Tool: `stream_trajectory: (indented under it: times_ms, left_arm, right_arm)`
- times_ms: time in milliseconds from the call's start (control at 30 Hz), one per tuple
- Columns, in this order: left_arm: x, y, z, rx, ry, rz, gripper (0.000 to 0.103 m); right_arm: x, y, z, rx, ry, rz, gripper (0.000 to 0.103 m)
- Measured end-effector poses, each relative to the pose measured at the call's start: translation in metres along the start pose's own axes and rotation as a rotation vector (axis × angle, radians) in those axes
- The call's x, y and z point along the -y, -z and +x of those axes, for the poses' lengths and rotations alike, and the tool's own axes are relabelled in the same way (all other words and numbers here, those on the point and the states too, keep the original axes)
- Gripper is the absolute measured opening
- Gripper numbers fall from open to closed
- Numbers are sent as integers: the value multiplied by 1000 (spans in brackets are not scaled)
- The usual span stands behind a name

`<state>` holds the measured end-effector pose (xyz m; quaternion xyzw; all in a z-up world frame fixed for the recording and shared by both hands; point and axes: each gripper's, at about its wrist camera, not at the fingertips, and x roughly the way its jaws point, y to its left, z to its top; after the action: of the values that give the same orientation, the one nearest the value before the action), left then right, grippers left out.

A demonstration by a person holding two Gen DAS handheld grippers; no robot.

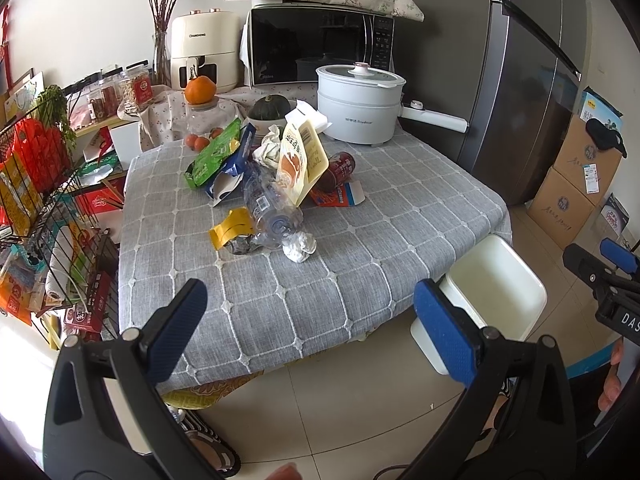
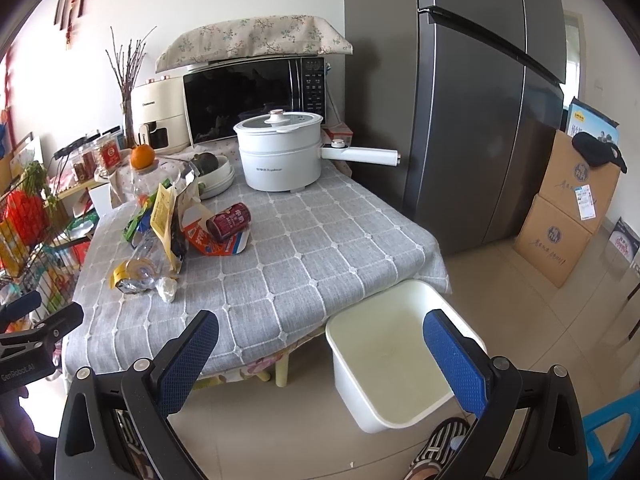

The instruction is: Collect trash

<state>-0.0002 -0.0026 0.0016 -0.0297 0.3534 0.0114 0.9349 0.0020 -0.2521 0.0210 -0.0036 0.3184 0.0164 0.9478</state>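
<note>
We hold the left gripper (image 1: 312,320) and right gripper (image 2: 320,354) off the near table (image 1: 360,240) edge, both sets of fingers wide apart, holding nothing. Trash pile (image 1: 272,184) (bottle, wrappers, can, crumpled paper) lies on the cloth at 11 o'clock. White bin (image 2: 400,364) stands on the floor at 4 o'clock.

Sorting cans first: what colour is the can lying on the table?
Dark red can with white lettering, lying on its side; clearest in the right wrist view.
</note>
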Motion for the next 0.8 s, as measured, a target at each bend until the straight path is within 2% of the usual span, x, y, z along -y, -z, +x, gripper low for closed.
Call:
stream_trajectory:
  times_ms: [800]
  left_arm:
    - [-2, 2, -2, 17, 26, -23, 103]
  right_arm:
    - [-1, 3, 0, 6, -6, -2, 103]
